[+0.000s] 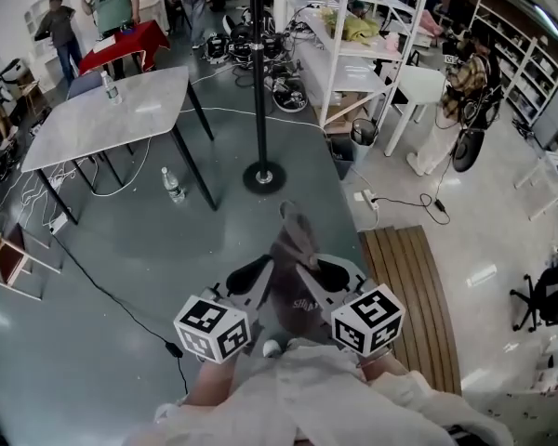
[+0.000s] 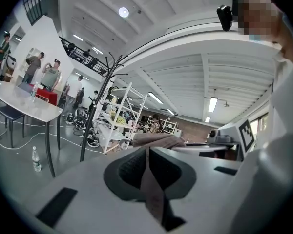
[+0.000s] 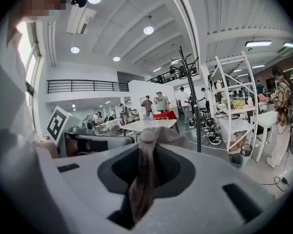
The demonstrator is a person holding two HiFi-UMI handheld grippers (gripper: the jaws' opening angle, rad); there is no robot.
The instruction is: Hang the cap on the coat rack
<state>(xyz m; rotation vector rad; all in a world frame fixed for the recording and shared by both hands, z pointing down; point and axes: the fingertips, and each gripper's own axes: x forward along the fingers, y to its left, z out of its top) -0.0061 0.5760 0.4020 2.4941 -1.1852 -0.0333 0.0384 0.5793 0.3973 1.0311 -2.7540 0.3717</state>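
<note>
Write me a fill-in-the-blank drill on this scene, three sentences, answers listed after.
1. The left tongs and the right tongs are both shut on the ____.
2. The coat rack ahead is a ____ pole on a round base.
3. One bottle stands on the grey table; another stands on the ____.

Missing words: cap; black; floor.
</note>
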